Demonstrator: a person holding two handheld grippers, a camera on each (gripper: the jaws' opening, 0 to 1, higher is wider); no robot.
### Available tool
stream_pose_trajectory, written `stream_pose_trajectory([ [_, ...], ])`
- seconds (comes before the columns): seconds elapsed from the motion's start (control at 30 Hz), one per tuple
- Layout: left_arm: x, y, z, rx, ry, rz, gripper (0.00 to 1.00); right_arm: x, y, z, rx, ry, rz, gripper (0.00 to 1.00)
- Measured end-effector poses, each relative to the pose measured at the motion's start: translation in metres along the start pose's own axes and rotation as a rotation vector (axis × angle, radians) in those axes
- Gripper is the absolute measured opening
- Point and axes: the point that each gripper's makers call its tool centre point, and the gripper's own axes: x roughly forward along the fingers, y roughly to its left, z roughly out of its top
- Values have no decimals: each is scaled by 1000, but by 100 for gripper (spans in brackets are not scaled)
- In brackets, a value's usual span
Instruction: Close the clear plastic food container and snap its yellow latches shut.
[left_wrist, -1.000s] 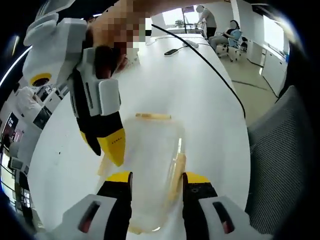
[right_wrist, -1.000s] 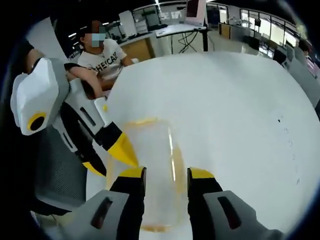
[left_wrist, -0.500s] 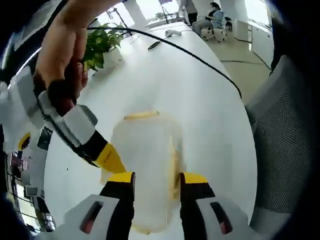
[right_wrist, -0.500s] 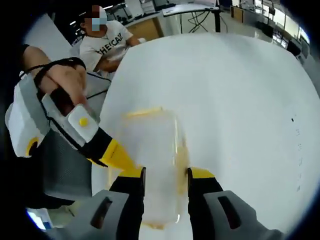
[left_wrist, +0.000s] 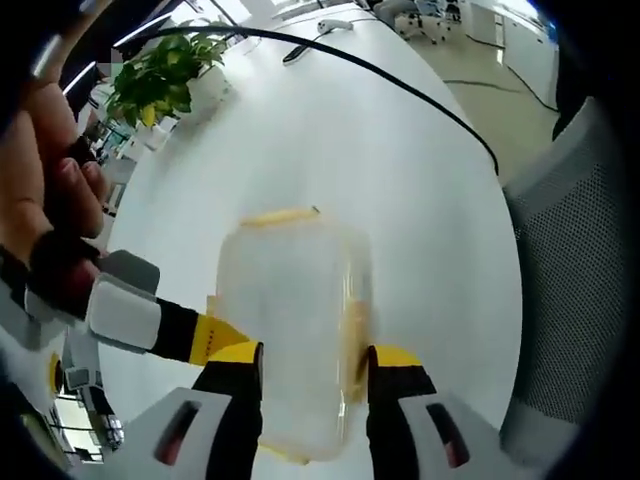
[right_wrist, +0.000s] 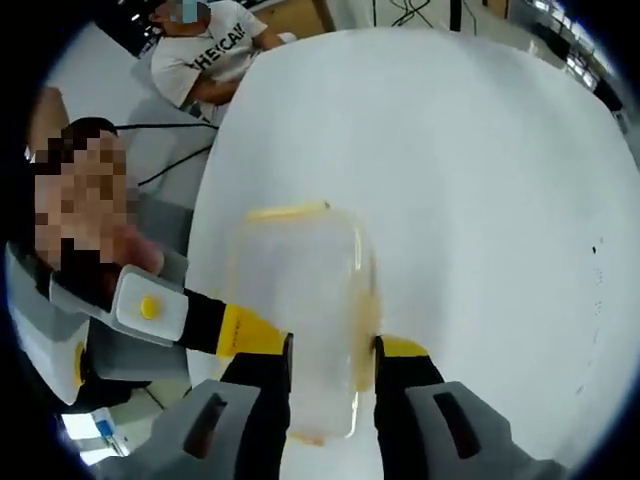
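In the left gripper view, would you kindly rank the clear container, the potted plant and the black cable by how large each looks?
1. Clear container, largest, though closest to the camera.
2. Black cable, long but thin.
3. Potted plant, smallest, though farther away.

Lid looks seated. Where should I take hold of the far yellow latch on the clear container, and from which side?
Judging by the left gripper view, grip the far latch along its long outer edge, coming from beyond the container toward its end wall. It lies as a thin strip across the far short end, so squeezing it inward against the lid rim should snap it. The white table beyond looks open.
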Motion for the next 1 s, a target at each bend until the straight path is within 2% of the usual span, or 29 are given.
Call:
stream_pose_trajectory([
  [0.03,0,0,0,-4,0,2,35,0,3,-4,-2,20,27,27],
  [0.07,0,-1,0,-24,4,0,35,1,0,-3,-4,-1,17,27],
  [0.33,1,1,-2,-28,-17,5,31,1,1,-2,13,13,31,27],
  [0.43,2,1,-1,-35,6,5,30,2,1,-1,24,16,34,26],
  [0.47,0,12,-3,27,34,59,29,2,1,-1,26,22,30,26],
  [0.5,4,2,-1,-21,8,19,28,2,1,0,31,28,30,26],
  [0.63,0,3,-4,-24,-17,13,29,2,1,0,32,34,37,27],
  [0.8,1,1,0,-14,3,13,30,2,1,0,59,18,50,28],
  [1.0,1,1,-1,-21,-9,10,32,2,1,0,71,9,52,28],
])
